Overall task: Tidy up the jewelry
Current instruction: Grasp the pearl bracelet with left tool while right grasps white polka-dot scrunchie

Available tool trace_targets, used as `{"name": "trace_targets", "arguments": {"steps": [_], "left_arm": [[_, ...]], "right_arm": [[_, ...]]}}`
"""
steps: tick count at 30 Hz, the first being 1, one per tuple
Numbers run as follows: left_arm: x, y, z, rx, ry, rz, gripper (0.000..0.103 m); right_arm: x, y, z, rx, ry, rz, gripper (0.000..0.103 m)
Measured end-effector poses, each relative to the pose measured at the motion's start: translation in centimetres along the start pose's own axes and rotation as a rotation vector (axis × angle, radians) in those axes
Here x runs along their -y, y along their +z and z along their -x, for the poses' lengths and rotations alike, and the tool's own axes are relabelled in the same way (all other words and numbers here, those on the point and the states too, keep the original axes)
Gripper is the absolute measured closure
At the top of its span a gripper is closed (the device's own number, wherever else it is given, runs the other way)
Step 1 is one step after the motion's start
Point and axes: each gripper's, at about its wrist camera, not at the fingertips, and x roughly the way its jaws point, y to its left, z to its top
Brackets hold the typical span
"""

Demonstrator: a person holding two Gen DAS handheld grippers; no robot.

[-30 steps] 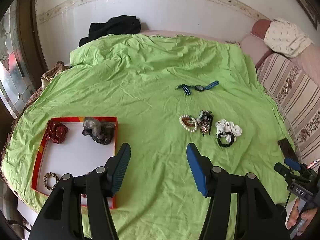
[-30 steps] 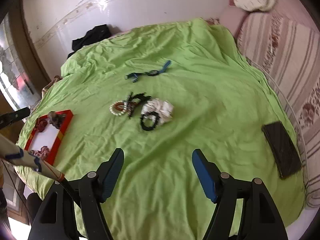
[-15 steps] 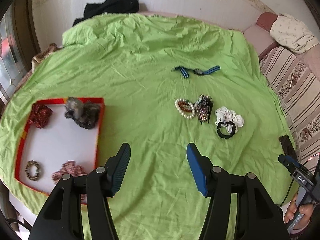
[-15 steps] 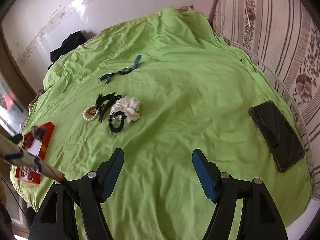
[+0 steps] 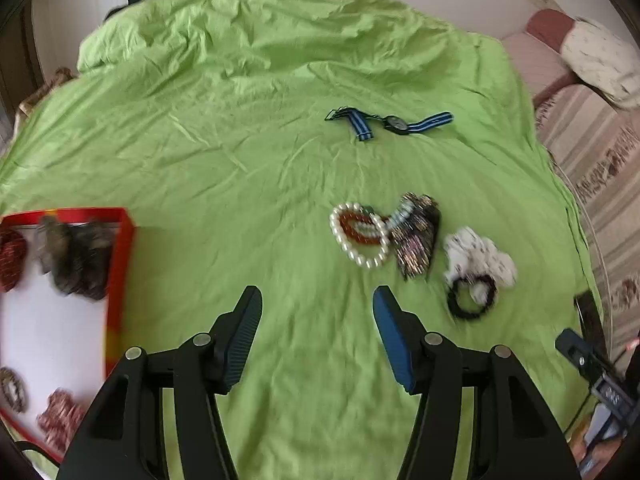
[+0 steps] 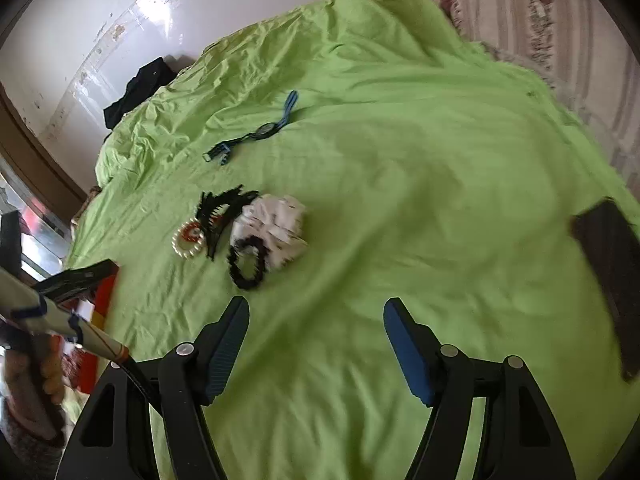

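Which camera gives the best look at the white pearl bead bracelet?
The left wrist view: the white pearl bead bracelet lies nearly central, its whole loop visible. The right wrist view shows it smaller, off left, partly behind the black claw hair clip.

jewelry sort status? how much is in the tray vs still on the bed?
Partly done. In the red tray: a dark scrunchie, a red one, a bead bracelet and a pinkish piece. In hand: nothing; left gripper and right gripper are open and empty. Left on the sheet: watch, pearl bracelet, hair clip, white scrunchie, black hair tie.
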Motion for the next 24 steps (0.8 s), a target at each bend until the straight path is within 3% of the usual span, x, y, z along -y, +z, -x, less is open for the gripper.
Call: {"name": "trace_targets", "arguments": {"steps": [10, 14, 17, 20, 22, 24], "left_arm": [[-0.8, 4.7, -7.4, -0.074, -0.111, 0.093, 0.049], [-0.6, 5.2, -10.0, -0.120, -0.149, 0.102, 0.061], [-0.4, 5.3, -10.9, -0.123, -0.165, 0.102, 0.063], [-0.1, 5.2, -11.1, -0.114, -0.176, 0.097, 0.066], [0.1, 5.0, -10.9, -0.110, -0.145, 0.084, 0.092], [-0.2, 4.9, -10.6, -0.110, -0.153, 0.095, 0.093]], "right_arm": [[-0.7, 5.0, -6.3, -0.029, 0.071, -0.064, 0.036], [-0.4, 6.2, -9.0, -0.063, 0.083, -0.088, 0.038], [-0.3, 6.6, -10.4, -0.088, 0.099, -0.090, 0.044], [-0.5, 6.5, -11.5, -0.109, 0.116, -0.091, 0.059], [-0.6, 6.4, -12.0, -0.123, 0.128, -0.092, 0.086], [-0.5, 6.2, -12.1, -0.125, 0.136, -0.102, 0.089]]}}
